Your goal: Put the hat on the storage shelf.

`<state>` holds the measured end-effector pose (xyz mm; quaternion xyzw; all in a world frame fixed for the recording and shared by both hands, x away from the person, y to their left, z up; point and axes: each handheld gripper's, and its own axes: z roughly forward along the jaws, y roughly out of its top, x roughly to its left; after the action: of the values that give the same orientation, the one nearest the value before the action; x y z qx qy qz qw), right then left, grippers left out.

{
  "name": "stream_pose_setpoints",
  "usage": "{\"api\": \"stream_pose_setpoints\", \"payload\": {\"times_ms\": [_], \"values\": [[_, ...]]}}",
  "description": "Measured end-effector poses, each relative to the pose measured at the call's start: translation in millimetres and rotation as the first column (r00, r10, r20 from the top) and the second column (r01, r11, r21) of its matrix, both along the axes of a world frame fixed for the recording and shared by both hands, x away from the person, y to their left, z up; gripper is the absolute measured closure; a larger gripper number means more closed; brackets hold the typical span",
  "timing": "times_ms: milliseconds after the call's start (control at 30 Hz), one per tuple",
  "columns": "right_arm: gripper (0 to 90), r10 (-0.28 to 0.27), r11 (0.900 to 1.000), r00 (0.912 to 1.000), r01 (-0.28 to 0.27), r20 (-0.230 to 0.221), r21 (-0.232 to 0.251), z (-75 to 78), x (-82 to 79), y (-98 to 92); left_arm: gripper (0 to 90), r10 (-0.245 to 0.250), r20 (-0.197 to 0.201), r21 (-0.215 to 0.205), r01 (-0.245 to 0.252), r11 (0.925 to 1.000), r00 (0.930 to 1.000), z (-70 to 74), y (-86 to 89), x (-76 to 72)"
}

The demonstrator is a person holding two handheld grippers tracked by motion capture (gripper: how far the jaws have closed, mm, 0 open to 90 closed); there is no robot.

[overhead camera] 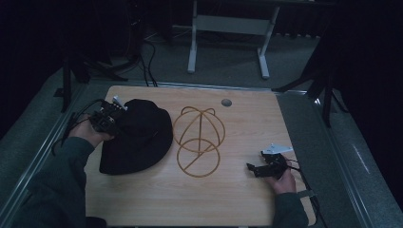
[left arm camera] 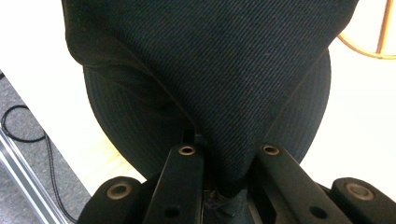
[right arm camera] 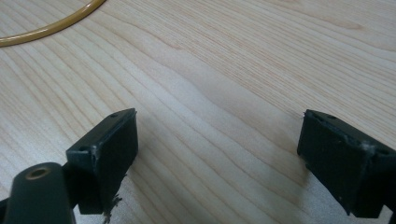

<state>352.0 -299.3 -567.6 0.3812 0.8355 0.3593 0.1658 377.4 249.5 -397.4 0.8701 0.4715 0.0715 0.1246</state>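
A black bucket hat (overhead camera: 138,137) lies on the left half of the wooden table (overhead camera: 237,199). My left gripper (overhead camera: 111,118) is at the hat's far left rim, shut on a fold of its fabric. In the left gripper view the cloth (left arm camera: 210,70) bunches up between the two jaws of the left gripper (left arm camera: 226,154). Just right of the hat stands a golden wire hat frame (overhead camera: 197,140), with a dome above a flat ring. My right gripper (overhead camera: 254,168) rests low near the table's right edge, open. In the right gripper view, bare wood lies between the jaws of the right gripper (right arm camera: 217,140).
A round grey grommet (overhead camera: 226,102) sits near the table's far edge. Black cables (left arm camera: 28,126) lie on the floor off the table's left side, beside a metal rail. A white desk frame (overhead camera: 228,42) stands behind the table. A curve of the wire frame (right arm camera: 46,28) lies beyond the right jaws.
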Motion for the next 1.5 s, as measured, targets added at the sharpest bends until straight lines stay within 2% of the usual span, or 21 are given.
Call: {"api": "stream_pose_setpoints", "payload": {"times_ms": [267, 733, 800, 900, 1233, 1500], "values": [[12.2, 0.000, 1.000, 1.0000, 0.000, 0.000, 0.000, 0.0, 0.0, 0.0, 86.5, -0.008, 0.017, -0.011, 0.008, 0.9999, 0.9998, 11.8, 1.2, -1.0], [12.2, 0.000, 1.000, 1.0000, 0.000, 0.001, 0.001, 0.0, 0.1, 0.0, 86.4, -0.027, 0.043, 0.010, 0.027, 0.9996, 0.9987, 35.8, 1.1, -1.7], [12.2, 0.001, 1.000, 1.0000, -0.001, 0.002, 0.001, 0.0, 0.1, 0.0, 86.4, -0.032, 0.047, 0.005, 0.032, 0.9995, 0.9984, 39.2, 1.0, -1.6], [12.2, 0.001, 1.000, 1.0000, -0.001, 0.002, 0.000, 0.0, 0.1, 0.0, 86.4, -0.039, 0.051, -0.025, 0.040, 0.9989, 0.9980, 44.9, 1.9, -1.3], [12.2, 0.001, 1.000, 1.0000, -0.001, 0.001, 0.000, 0.0, 0.1, 0.0, 86.4, -0.056, 0.079, -0.014, 0.057, 0.9983, 0.9953, 61.3, -3.0, -2.2], [12.2, 0.001, 1.000, 1.0000, -0.001, 0.001, 0.000, 0.1, 0.1, 0.0, 86.4, -0.056, 0.108, -0.037, 0.060, 0.9975, 0.9926, 74.8, -2.8, -3.1]]}}
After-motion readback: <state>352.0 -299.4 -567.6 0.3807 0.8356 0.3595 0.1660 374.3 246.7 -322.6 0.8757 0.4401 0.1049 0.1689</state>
